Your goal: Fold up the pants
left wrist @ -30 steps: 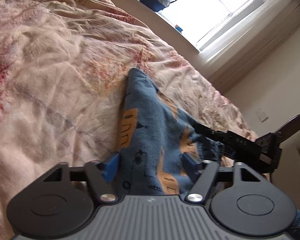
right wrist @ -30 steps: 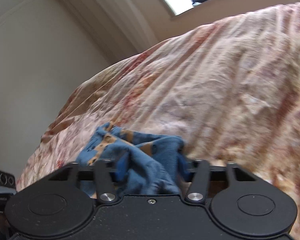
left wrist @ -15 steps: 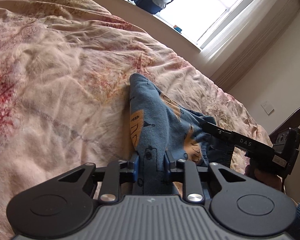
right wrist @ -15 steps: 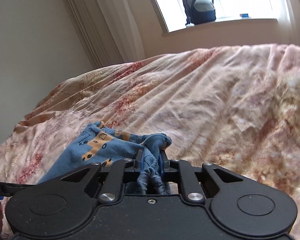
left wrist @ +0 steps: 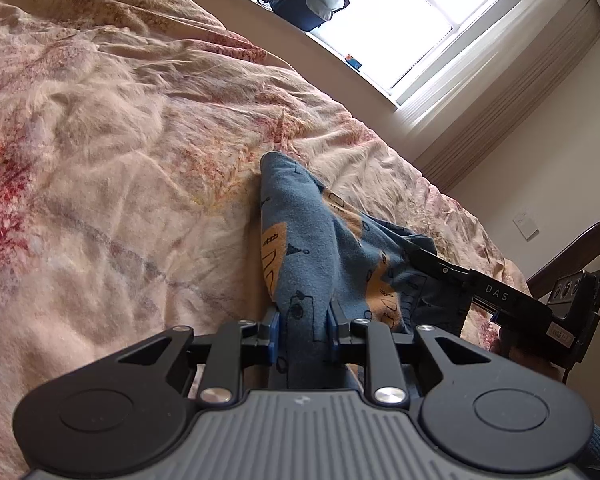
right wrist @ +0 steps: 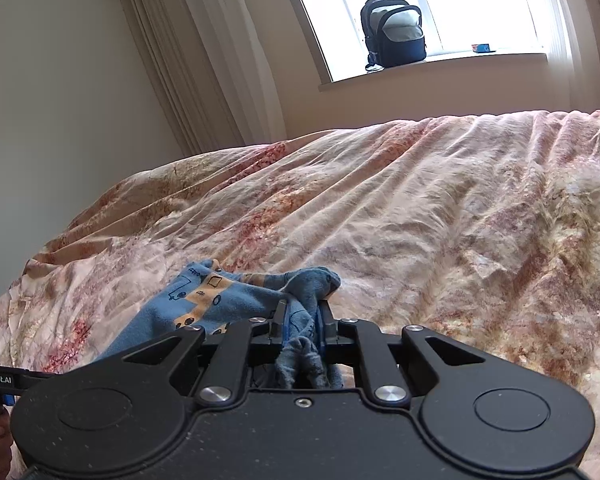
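Small blue pants [left wrist: 304, 236] with orange and black vehicle prints lie bunched on the bed's floral cover. My left gripper [left wrist: 302, 326] is shut on one edge of the cloth, which rises tented from the bed. My right gripper [right wrist: 300, 320] is shut on another bunched edge of the pants [right wrist: 204, 300]. In the left wrist view the right gripper [left wrist: 496, 294] shows to the right, its fingers buried in the cloth. The rest of the pants is hidden under both grippers.
The rumpled pink floral bedcover [left wrist: 112, 184] fills both views. A dark backpack [right wrist: 394, 32] and a small blue object [right wrist: 482, 47] sit on the window sill. A dark wooden chair frame [left wrist: 572, 248] stands at the right. Curtains [right wrist: 204, 52] hang left of the window.
Both grippers closed from open onto the pants' edges. Both have since tilted and lifted slightly, pulling the cloth up off the bed.
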The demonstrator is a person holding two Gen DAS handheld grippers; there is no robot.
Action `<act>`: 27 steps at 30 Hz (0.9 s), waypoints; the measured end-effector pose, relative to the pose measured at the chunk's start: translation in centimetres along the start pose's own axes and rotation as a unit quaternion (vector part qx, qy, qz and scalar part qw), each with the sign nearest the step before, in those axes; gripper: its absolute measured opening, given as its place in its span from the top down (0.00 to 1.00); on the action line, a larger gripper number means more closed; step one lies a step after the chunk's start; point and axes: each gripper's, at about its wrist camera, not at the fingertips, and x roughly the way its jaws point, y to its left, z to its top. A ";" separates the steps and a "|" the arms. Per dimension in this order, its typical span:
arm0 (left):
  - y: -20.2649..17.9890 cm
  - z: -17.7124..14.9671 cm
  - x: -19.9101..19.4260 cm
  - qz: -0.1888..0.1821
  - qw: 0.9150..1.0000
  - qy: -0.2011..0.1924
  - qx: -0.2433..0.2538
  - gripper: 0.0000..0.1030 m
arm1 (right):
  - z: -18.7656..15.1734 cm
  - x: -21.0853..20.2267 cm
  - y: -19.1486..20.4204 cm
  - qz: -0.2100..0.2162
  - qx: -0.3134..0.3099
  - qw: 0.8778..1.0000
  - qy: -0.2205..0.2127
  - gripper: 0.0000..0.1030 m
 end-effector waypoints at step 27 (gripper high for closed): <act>1.9 5.4 -3.5 0.018 0.994 -0.105 0.001 0.76 | 6.0 2.0 4.5 0.058 -0.069 0.995 -0.032 0.89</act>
